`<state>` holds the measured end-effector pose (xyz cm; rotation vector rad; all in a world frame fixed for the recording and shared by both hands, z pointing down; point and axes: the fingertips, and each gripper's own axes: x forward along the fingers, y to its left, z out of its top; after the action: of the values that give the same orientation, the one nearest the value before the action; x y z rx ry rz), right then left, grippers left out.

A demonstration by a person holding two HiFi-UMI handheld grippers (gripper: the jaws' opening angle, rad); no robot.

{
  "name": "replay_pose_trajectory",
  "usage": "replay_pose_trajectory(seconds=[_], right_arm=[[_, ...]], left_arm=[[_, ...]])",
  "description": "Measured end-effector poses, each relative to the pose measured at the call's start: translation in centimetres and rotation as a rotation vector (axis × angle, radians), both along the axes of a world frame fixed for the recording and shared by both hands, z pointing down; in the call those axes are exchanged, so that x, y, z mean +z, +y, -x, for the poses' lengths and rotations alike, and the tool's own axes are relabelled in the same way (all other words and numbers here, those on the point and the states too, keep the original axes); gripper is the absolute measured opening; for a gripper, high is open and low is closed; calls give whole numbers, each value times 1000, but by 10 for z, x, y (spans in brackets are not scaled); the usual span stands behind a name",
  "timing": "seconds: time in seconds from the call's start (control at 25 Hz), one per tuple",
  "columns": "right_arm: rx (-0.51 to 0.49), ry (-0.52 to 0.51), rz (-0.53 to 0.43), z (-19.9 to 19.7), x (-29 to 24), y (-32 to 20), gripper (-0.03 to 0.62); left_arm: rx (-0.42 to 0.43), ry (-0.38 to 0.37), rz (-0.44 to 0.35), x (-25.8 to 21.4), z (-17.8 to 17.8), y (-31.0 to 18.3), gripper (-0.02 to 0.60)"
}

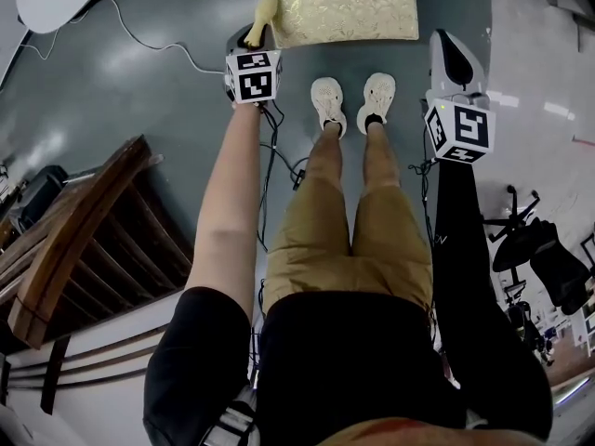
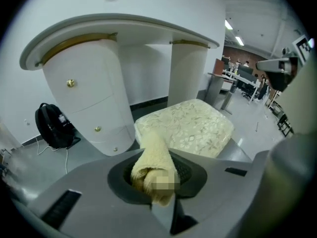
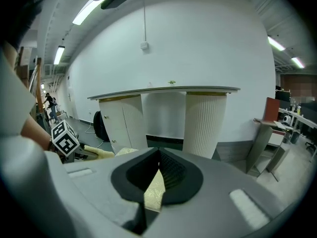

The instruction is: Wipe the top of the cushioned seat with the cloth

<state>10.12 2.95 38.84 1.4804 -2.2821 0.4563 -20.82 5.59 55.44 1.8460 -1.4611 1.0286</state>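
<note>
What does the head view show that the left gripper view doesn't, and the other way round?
Only the head view: the person's legs, white shoes and a dark wooden slatted frame. Only the left gripper view: white drawers with gold knobs and a black bag by the wall. Both: the yellow cloth clamped in the left hand-held gripper, and the gold-patterned cushioned seat.
</note>
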Motion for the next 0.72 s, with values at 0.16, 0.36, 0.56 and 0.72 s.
replay_pose_trajectory(seconds=[0.16, 0.36, 0.56, 0.72], right_arm=[[5, -8, -3, -26, 1, 2, 2], [21, -10, -8, -63, -2, 5, 2], [41, -16, -1, -99, 3, 12, 2], [46, -22, 13, -117, 13, 18, 2]], left_arm=[[54, 90, -11, -9, -81, -6, 64], [178, 206, 4, -10, -193, -2, 64], [371, 440, 60, -18, -316, 16, 64], [383, 384, 135, 14, -343, 15, 64]])
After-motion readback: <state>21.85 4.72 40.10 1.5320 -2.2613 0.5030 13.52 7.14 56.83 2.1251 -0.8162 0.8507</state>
